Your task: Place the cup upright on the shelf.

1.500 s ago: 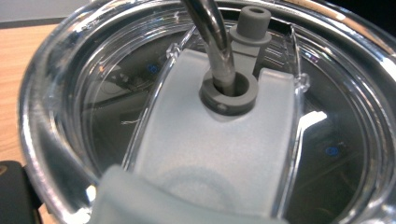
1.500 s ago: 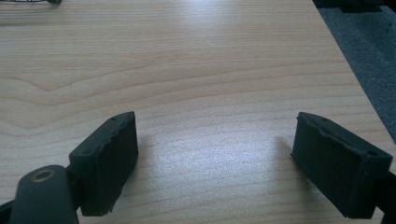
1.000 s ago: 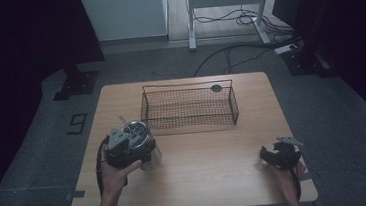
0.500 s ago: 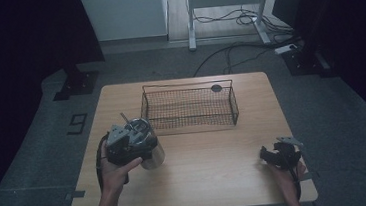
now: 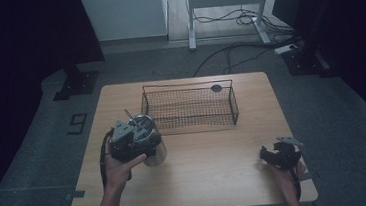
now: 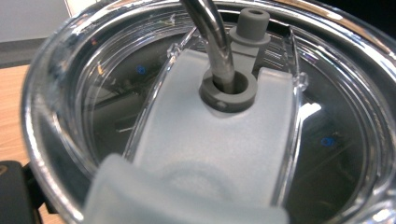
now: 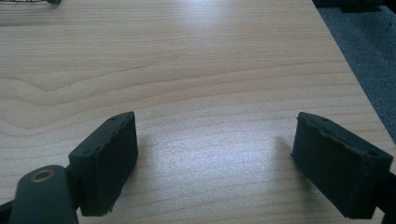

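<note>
1 worktop (image 5: 211,165), light wood. 1 wire basket (image 5: 189,108), black mesh, w/ 1 small dark round disc (image 5: 216,88) at its far rim. 1 steel tumbler (image 5: 150,145) w/ 1 clear lid (image 6: 140,65), 1 metal straw (image 6: 212,37) thru 1 grey grommet (image 6: 229,91), 1 grey plug (image 6: 252,23) beside it. 2 tongs: left tongs (image 5: 130,137) over the tumbler, right tongs (image 7: 229,163), 2 black jaws set wide apart. 2 hands: left hand (image 5: 119,166), right hand (image 5: 287,174). On floor: 1 "9" marking (image 5: 76,124), 1 power strip (image 5: 286,49); cables several, can't count.
</note>
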The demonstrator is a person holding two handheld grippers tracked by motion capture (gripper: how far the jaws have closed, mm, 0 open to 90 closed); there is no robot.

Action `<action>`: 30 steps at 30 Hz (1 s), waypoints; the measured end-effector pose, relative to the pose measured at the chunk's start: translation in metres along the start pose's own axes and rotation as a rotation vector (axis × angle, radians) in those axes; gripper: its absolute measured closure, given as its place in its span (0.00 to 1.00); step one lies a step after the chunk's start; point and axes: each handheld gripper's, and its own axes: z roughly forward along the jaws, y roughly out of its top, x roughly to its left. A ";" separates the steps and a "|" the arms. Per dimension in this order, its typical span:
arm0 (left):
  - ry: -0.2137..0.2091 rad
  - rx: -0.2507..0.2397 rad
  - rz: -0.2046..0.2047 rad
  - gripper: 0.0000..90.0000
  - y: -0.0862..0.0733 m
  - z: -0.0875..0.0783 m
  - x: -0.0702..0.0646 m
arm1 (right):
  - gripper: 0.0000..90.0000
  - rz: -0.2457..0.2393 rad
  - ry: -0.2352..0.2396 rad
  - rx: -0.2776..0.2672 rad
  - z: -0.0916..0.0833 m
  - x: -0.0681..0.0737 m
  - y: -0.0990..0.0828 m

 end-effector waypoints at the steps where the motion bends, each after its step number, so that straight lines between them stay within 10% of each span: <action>1: 0.003 -0.001 0.006 0.04 0.001 0.000 -0.001 | 0.16 0.000 0.000 0.000 0.000 0.000 0.000; 30: 0.013 0.022 0.025 0.04 0.011 0.007 -0.002 | 0.16 0.000 -0.001 0.000 0.000 0.000 0.000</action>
